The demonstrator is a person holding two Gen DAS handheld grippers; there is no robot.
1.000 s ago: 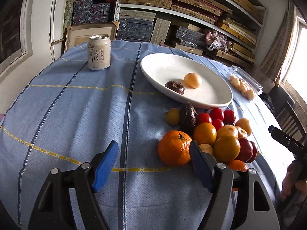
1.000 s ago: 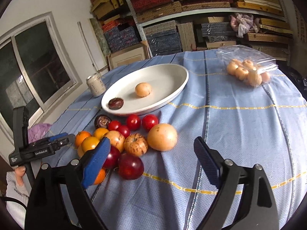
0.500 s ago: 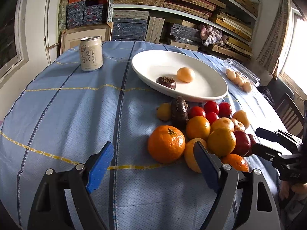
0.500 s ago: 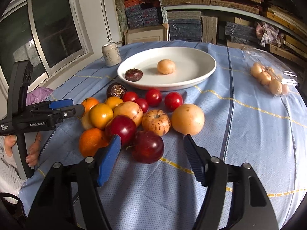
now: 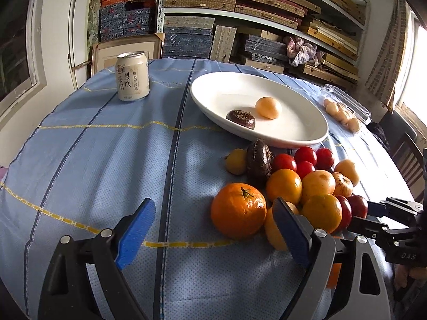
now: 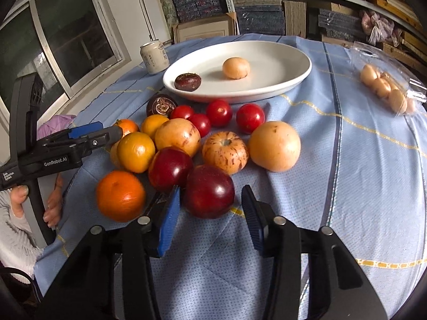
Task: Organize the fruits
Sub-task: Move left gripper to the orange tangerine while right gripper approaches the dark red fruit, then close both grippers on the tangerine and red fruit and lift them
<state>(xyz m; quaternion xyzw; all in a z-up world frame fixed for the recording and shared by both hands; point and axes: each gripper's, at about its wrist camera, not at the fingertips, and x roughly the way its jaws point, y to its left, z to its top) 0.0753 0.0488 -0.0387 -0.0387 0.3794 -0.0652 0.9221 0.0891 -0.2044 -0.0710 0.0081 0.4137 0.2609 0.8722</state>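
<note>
A pile of fruit lies on the blue cloth in front of a white oval plate (image 5: pixel 307 141) (image 6: pixel 240 96), which holds a tan round fruit (image 6: pixel 236 67) and a dark purple one (image 6: pixel 187 82). My right gripper (image 6: pixel 210 213) is closing, with a dark red apple (image 6: pixel 208 190) between its blue pads. The left pad is almost at the apple's skin, while a gap shows at the right pad. My left gripper (image 5: pixel 213 202) is opening wide. A big orange (image 5: pixel 238 210) sits just ahead of it, near the right pad, untouched. Each gripper appears in the other's view: the left gripper (image 6: pixel 106 133) and the right gripper (image 5: pixel 365 214).
A drink can (image 5: pixel 132 76) stands at the far left of the table. A clear plastic pack of small tan fruits (image 6: pixel 387 88) lies at the right. Red tomatoes (image 6: pixel 218 112), oranges and a large yellow fruit (image 6: pixel 275 146) crowd the pile. Shelves stand behind the table.
My right gripper has come down and in toward the pile, and its jaws have narrowed around the dark red apple. My left gripper's jaws have spread a little wider; that hand has hardly moved.
</note>
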